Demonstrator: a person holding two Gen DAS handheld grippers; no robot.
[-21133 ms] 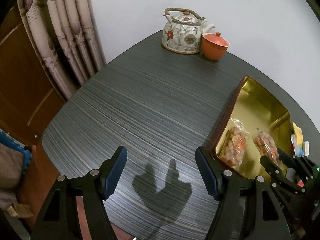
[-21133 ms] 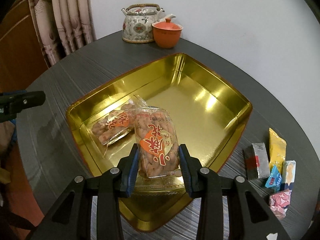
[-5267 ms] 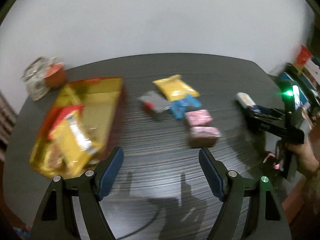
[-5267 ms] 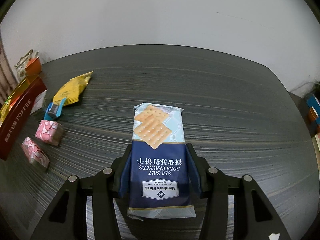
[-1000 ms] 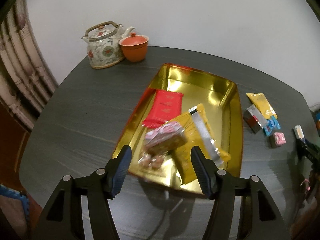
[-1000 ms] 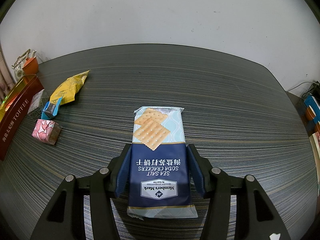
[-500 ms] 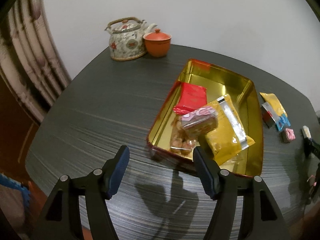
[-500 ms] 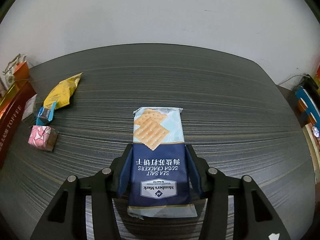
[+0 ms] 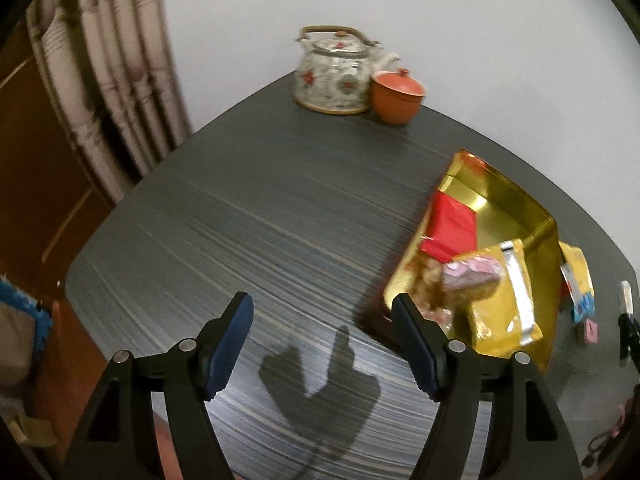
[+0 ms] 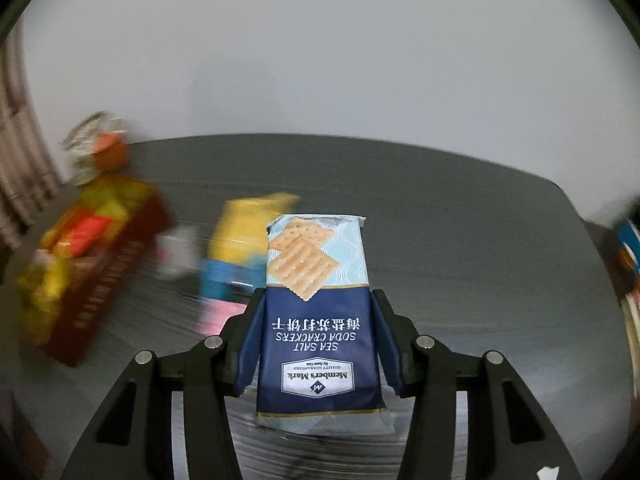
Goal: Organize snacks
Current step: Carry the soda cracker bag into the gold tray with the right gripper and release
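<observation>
- The right tongs (image 10: 318,340) grip a blue and pale-blue packet of sea salt soda crackers (image 10: 318,320); both blue pads press its long sides, and the packet juts forward past the tips, above the dark striped surface (image 10: 460,248).
- The left tongs (image 9: 324,344) hold nothing; the jaws are opening, with only bare dark surface (image 9: 260,208) and their own shadow between the blue pads.
- To the right of the left tongs sits the gold rectangular tin tray with dark red outer walls (image 9: 516,200). In it lie a red flat packet (image 9: 452,228), a yellow foil bag with a silver strip (image 9: 508,300) and a pink-wrapped snack (image 9: 474,276) resting on the other packets at the near end.
- Beyond the tray's right wall, on the surface, lie a yellow sachet (image 9: 578,268), a small blue-wrapped piece (image 9: 584,308) and a small pink sweet (image 9: 591,330).
- At the far edge stand a floral ceramic teapot with a woven handle (image 9: 332,76) and, just beside it, an orange lidded cup (image 9: 396,96).
- The right wrist view of the tray and loose snacks is blurred.
</observation>
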